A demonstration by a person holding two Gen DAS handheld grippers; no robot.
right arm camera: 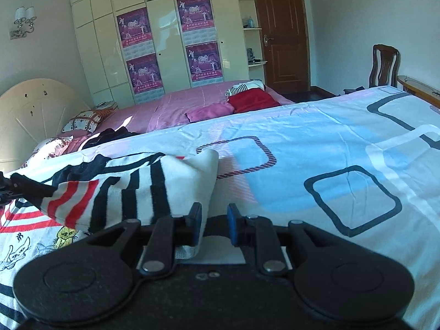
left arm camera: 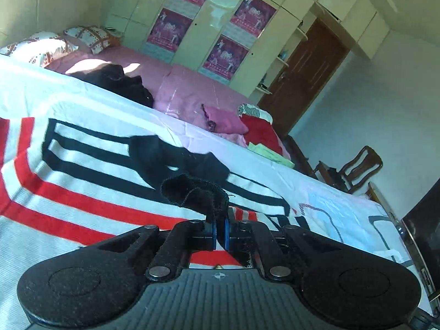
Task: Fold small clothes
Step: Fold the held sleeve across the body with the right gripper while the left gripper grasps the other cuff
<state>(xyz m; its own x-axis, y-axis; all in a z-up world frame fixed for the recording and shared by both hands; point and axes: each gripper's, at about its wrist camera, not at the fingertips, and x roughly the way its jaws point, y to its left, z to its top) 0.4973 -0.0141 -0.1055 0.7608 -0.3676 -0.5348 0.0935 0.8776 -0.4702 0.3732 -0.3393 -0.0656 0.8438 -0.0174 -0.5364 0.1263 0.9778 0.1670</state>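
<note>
A small white sweater with red and black stripes [left arm camera: 82, 181] lies on the bed. My left gripper [left arm camera: 219, 233] is shut on its black cuff [left arm camera: 198, 192], held just above the striped body. In the right wrist view the sweater [right arm camera: 132, 189] is partly folded over at the left, with cartoon prints on its lower part. My right gripper [right arm camera: 214, 225] is open beside the sweater's right edge, its left finger against the white fabric, nothing between the jaws. The left gripper's tip [right arm camera: 16, 185] shows at the far left holding dark fabric.
The bed sheet [right arm camera: 330, 151] is white and light blue with dark square outlines. Behind it lie a pink bed, a red garment [right arm camera: 253, 100], a pink garment [right arm camera: 209, 111], dark clothes [left arm camera: 121, 82] and pillows. A wardrobe, brown door and wooden chair [right arm camera: 385, 66] stand beyond.
</note>
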